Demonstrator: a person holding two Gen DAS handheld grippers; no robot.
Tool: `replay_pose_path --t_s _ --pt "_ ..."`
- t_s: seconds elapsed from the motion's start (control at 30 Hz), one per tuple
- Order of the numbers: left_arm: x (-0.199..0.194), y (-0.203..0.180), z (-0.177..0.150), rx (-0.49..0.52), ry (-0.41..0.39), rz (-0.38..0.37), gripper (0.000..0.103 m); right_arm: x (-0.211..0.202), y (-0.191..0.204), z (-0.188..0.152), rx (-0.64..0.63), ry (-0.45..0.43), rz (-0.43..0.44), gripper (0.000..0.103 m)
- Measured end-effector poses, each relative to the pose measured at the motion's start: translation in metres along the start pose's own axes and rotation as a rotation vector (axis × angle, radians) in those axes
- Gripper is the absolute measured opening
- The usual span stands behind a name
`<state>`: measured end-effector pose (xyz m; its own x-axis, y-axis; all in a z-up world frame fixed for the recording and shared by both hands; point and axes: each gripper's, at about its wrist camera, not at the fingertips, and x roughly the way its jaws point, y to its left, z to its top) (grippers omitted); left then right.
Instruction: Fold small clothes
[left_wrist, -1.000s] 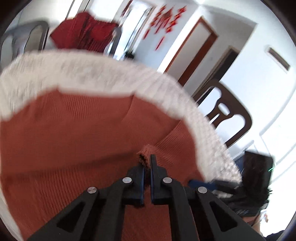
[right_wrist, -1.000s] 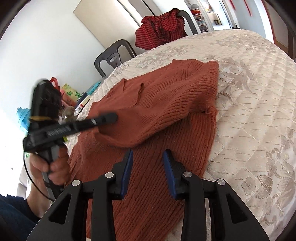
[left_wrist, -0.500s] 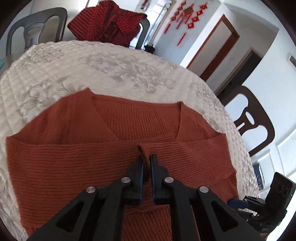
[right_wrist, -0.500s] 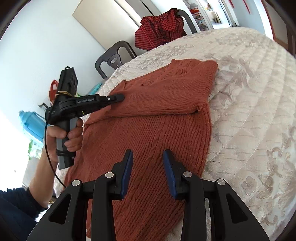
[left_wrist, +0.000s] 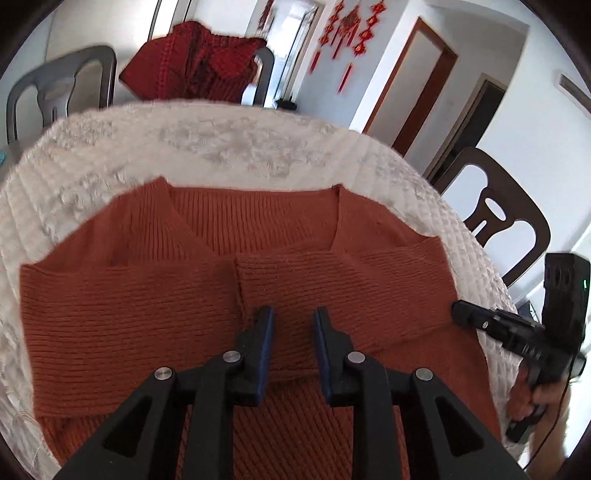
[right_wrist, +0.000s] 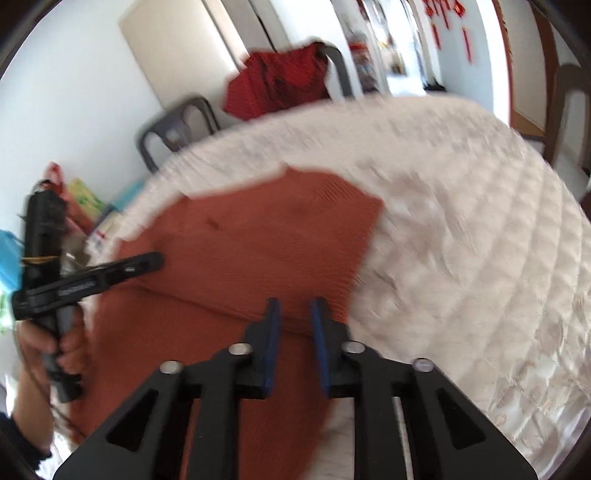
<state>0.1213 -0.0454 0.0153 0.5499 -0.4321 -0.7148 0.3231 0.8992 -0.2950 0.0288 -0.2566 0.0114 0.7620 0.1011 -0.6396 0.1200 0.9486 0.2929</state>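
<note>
A rust-orange ribbed knit sweater (left_wrist: 192, 302) lies flat on the white quilted table cover (left_wrist: 229, 140), both sleeves folded across the chest and meeting near the middle. My left gripper (left_wrist: 293, 317) is open and empty just above the right sleeve's cuff. In the right wrist view the sweater (right_wrist: 258, 240) is blurred. My right gripper (right_wrist: 294, 308) is open and empty over the sweater's right edge. The left gripper also shows in the right wrist view (right_wrist: 155, 260), and the right gripper shows at the sweater's right side in the left wrist view (left_wrist: 458, 314).
A red plaid garment (left_wrist: 195, 62) hangs on a chair beyond the table. A grey chair (left_wrist: 59, 96) stands at the back left and a dark wooden chair (left_wrist: 495, 218) at the right. Colourful items (right_wrist: 85, 199) lie off the table's left edge.
My left gripper laid the sleeve across the chest, let it go and opened, pulling back a little. My right gripper moved in towards the sweater's right side and stays open.
</note>
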Motion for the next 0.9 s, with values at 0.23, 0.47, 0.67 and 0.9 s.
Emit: replay_pose_path --t_s 0.23,0.47,0.67,0.9 --pt "-0.005 -0.008 0.023 0.018 -0.044 0.032 0.024 -0.015 -0.002 0.017 -0.006 -0.04 -0.003 0.004" --pt "0.026 0.011 0.029 -0.006 -0.024 0.089 0.024 0.024 -0.014 0.048 0.0 -0.023 -0.089 0.007" --pt "0.012 0.01 0.027 -0.02 -0.015 0.083 0.024 0.026 -0.023 0.049 0.02 -0.012 -0.083 0.007" --pt "-0.019 0.0 -0.004 0.011 -0.02 0.091 0.024 -0.01 0.01 0.02 -0.074 -0.027 -0.03 0.007"
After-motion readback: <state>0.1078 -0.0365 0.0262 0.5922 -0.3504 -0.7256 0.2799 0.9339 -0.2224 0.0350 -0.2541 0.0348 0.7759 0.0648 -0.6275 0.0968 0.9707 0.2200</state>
